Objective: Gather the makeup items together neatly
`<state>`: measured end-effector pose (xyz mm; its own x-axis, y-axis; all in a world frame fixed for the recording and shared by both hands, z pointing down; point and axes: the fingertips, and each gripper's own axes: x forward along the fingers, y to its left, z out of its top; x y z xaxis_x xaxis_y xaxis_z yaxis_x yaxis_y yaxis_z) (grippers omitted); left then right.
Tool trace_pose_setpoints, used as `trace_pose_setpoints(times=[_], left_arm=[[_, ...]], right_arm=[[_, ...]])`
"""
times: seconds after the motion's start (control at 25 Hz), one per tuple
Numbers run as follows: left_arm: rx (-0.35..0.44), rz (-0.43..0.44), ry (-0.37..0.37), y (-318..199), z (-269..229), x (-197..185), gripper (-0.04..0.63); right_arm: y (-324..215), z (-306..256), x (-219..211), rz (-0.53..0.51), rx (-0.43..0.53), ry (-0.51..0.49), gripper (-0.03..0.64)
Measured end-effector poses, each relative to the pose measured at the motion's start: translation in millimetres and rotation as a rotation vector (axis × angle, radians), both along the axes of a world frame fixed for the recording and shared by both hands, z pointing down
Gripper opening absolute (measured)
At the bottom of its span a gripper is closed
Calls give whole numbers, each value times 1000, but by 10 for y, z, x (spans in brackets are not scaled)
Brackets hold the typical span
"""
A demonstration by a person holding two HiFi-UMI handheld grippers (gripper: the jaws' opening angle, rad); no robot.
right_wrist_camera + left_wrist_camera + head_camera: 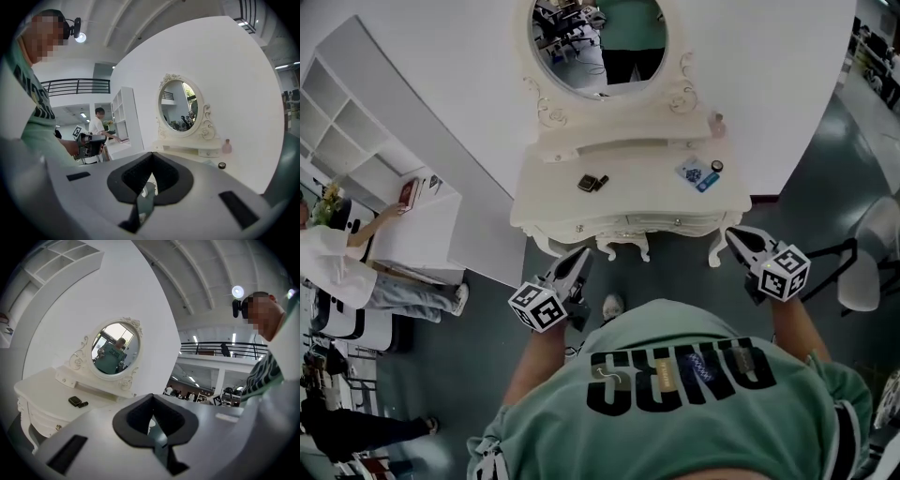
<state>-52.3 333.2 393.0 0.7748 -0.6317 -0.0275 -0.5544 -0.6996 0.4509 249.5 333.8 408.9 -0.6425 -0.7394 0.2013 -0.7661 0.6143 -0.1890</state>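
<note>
A white dressing table (637, 202) with a scalloped front edge, carved curled legs and a smooth matt top stands against a plain white wall. An oval mirror (600, 37) in a scrolled white frame rises from its back edge.

The person holds both grippers low, in front of the table's front edge and over the dark floor. The left gripper (579, 258) points up towards the table's left front corner. The right gripper (739, 238) sits just off the right front leg. On each, the 2 dark padded jaws are pressed together with nothing between them.

A flat blue-and-white packet (694, 173) lies near the top's right edge, with a small round black jar (716, 166) just beside it. A square black compact (587, 183) lies left of centre, a short black tube (602, 181) against it. A small pink bottle (718, 122) stands upright at the back right corner.
</note>
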Motion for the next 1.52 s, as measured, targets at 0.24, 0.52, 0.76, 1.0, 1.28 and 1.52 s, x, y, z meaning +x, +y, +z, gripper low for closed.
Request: trace_pose_setpoints(times=[0.24,0.52,0.76,1.0,1.28,1.52], left_arm=[[-6,49,31,-889,215,-369,-3],[16,206,39,-2442,165,-747,-3],[49,308,9,-3468,16,-966,-3],[20,323,13,-4070,121,-841,-3],[18,257,14,-4321,213,-104,-3],[-1,146,32,-4316,186,482,-3]], right_arm=[[-752,103,-384,37,-6,40,-11],[-2090,-93,-939,159,11,27,-11],[-3097,-271,-1345,211,31,36,-11],[-3600,-113,-1196,240,-19,54,-11],[-3945,72,-567,166,-68,49,-11],[-4191,164,-72,50,-83,54,-11]])
